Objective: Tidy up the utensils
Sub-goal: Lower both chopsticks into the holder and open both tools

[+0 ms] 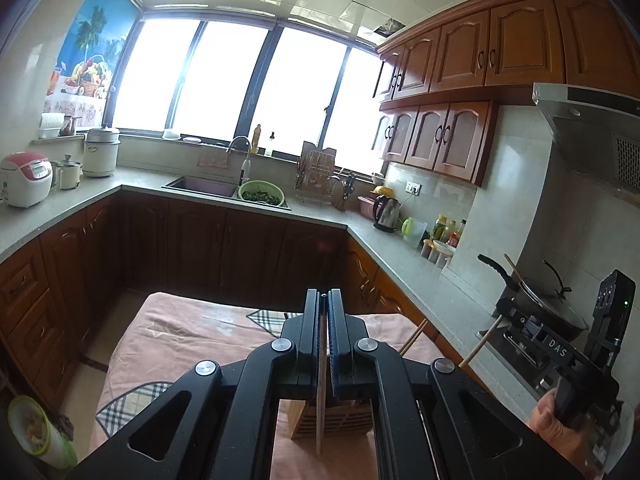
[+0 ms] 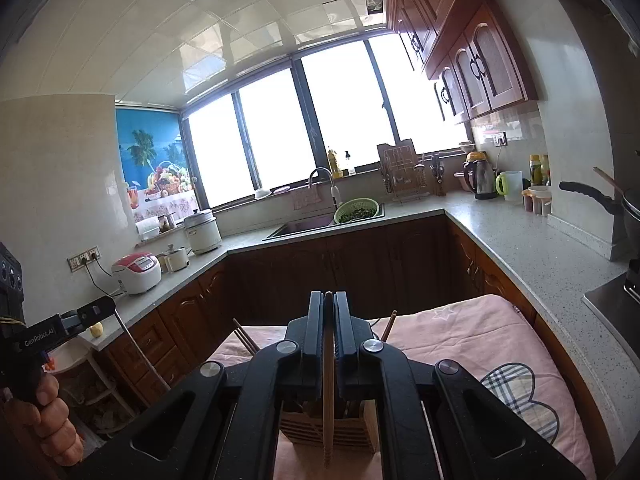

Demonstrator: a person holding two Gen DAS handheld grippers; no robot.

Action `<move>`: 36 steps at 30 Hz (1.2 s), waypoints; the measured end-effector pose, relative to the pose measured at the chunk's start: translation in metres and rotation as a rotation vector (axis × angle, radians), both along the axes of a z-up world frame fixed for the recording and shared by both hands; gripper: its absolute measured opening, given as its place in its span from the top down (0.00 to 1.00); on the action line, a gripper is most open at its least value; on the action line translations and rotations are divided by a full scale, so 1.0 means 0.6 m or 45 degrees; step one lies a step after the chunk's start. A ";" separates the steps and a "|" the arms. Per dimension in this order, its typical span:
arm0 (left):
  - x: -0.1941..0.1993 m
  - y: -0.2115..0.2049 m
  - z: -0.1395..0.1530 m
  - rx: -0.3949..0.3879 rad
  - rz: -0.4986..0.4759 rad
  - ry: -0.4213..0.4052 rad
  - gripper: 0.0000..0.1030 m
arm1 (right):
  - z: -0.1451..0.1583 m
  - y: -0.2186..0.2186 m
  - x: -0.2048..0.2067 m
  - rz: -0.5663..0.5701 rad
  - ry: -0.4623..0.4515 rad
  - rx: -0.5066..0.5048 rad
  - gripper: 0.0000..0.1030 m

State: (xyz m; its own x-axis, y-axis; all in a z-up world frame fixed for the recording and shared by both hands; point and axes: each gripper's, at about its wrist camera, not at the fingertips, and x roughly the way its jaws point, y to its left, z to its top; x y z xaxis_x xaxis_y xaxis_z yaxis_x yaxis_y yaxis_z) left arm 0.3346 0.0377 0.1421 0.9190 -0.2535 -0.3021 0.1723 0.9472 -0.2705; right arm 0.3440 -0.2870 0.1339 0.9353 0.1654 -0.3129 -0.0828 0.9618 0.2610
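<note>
left wrist view: the left gripper (image 1: 324, 312) pinches a wooden chopstick (image 1: 320, 420) that hangs down over the slatted wooden holder (image 1: 336, 420) on the pink cloth (image 1: 192, 332), seemingly ready to slot in. right wrist view: the right gripper (image 2: 329, 312) likewise clamps a second chopstick (image 2: 328, 412) above the same holder.
</note>
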 end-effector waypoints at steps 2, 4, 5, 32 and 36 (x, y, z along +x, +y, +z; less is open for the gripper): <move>0.023 -0.005 0.002 -0.003 0.007 -0.015 0.98 | 0.008 -0.003 0.015 -0.008 -0.017 -0.003 0.96; 0.047 -0.009 -0.001 -0.014 0.021 -0.029 0.98 | 0.014 -0.002 0.028 -0.018 -0.036 -0.005 0.96; 0.060 -0.011 -0.003 -0.021 0.027 -0.034 0.98 | 0.017 -0.003 0.036 -0.023 -0.043 -0.008 0.96; 0.293 -0.077 -0.184 -0.068 0.098 0.228 0.98 | -0.149 -0.016 0.127 -0.070 0.145 0.050 0.96; 0.299 -0.069 -0.176 -0.076 0.093 0.231 0.98 | -0.146 -0.014 0.128 -0.072 0.148 0.045 0.96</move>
State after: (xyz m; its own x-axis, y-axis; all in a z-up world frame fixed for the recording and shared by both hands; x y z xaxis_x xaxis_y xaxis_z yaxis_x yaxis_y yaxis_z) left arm 0.5142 -0.0036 0.0368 0.8674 -0.2106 -0.4509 0.0469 0.9366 -0.3472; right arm 0.4207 -0.2957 0.0461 0.9012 0.1266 -0.4145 0.0037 0.9541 0.2995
